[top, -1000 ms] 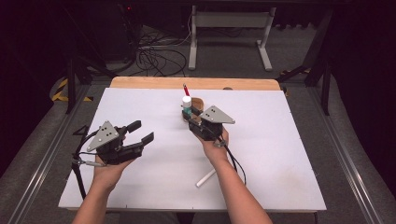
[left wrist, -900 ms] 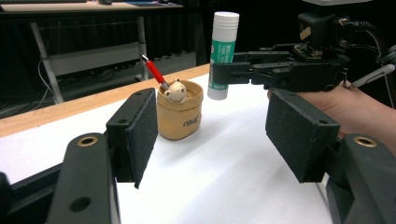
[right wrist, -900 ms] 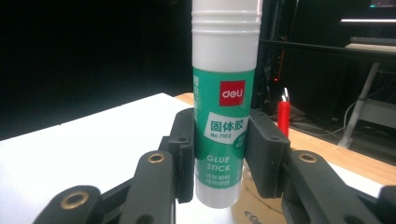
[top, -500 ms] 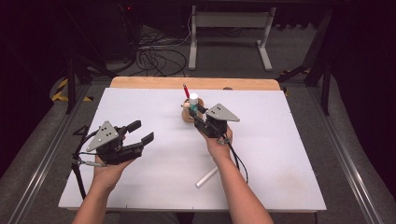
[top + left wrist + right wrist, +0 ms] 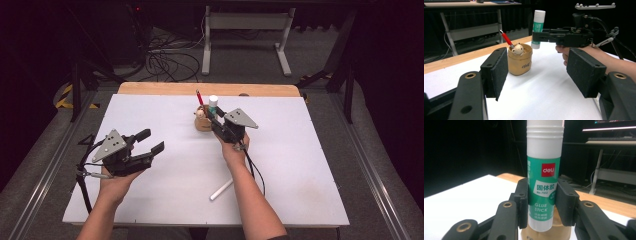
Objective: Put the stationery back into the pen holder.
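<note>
A glue stick [image 5: 544, 180] stands upright in the right claw [image 5: 543, 203], whose two black pads press its green label from either side near the lower half. In the high view the glue stick [image 5: 213, 103] hangs just over a small tan cup [image 5: 202, 121] near the far middle of the white worktop [image 5: 300, 165]. The cup already holds a red pen [image 5: 199, 97] and a little bear figure [image 5: 518, 49].

The stick looks light, stiff and smooth, so it could slip or tilt in the grip; holding it mid-body, as here, seems sound. The cup's mouth is narrow and crowded, leaving little room beside the pen.

The left claw [image 5: 148, 146] hovers empty and half open at the near left, well apart. A white marker [image 5: 221, 190] lies near the front edge.
</note>
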`<state>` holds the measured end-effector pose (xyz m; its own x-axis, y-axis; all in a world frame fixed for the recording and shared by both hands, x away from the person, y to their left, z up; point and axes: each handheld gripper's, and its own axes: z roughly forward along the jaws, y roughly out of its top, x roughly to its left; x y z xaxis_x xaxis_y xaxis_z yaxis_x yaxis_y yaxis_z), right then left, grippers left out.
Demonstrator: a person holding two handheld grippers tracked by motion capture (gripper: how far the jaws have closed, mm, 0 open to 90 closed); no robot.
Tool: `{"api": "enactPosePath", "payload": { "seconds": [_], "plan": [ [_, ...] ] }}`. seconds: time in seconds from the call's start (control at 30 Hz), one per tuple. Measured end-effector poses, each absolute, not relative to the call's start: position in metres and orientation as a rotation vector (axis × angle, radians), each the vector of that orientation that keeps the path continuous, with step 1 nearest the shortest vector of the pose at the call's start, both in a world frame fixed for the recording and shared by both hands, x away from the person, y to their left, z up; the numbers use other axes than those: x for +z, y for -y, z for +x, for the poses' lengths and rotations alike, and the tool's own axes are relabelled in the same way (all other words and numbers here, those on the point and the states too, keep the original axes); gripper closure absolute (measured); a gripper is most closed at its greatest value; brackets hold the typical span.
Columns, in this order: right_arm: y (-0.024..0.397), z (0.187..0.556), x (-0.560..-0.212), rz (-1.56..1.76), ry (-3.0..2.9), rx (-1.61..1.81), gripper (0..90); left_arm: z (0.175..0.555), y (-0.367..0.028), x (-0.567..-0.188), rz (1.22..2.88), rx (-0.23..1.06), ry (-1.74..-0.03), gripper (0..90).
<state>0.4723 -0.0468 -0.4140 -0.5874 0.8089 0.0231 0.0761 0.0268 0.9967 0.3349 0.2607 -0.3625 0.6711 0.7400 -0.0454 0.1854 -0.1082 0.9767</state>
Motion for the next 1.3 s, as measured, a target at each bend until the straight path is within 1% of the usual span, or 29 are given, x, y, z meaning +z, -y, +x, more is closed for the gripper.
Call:
{"api": "enactPosePath", "payload": {
  "seconds": [0.6,1.3],
  "plan": [
    [0.040,0.491,-0.434,0.871,-1.639,1.615,66.0,0.335,-0.262,-0.363,1.645,0.552,-0.772,34.9],
    [0.036,0.496,-0.443,0.868,-1.655,1.585,65.9,0.336,-0.262,-0.363,1.651,0.551,-0.770,35.0]
  ]
}}
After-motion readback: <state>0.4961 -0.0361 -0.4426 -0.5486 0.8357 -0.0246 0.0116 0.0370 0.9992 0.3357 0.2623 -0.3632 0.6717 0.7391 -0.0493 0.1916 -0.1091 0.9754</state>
